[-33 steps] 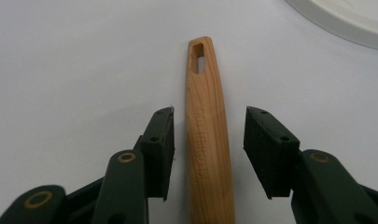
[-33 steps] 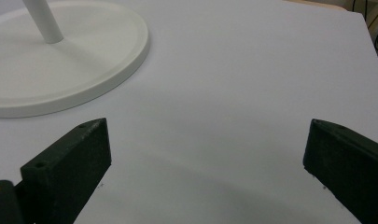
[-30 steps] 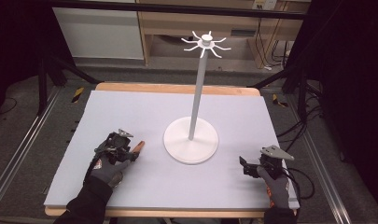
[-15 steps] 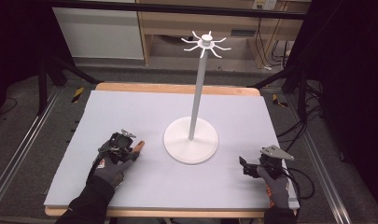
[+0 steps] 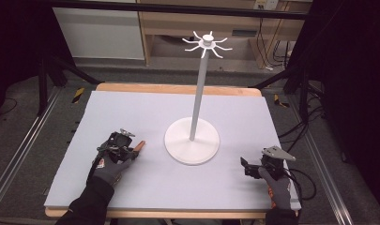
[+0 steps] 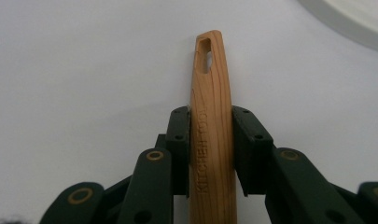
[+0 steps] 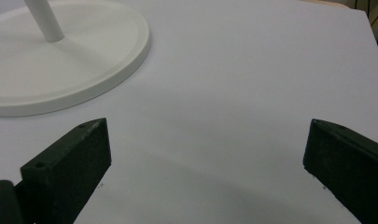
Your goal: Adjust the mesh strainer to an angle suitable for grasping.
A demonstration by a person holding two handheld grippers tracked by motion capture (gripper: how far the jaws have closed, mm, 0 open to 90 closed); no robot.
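the wooden handle [image 6: 211, 135] runs off the picture's 6 o'clock edge between the left tool [image 6: 210, 144], its working end hidden. the white stand's base [image 7: 60, 60] is cropped at 9 o'clock.

Left gripper [image 5: 131, 151], carried in a gloved left hand [image 5: 110, 165] whose dark-sleeved forearm enters from the lower edge of the high view, lies low over the worktop [image 5: 145, 117]; its jaws have just been closing and now press from both sides on a wooden handle [image 6: 211, 130]. Right gripper [image 5: 246, 167], in the gloved right hand [image 5: 277, 186] near the worktop's right edge, points left with its jaws spread wide and nothing between them.
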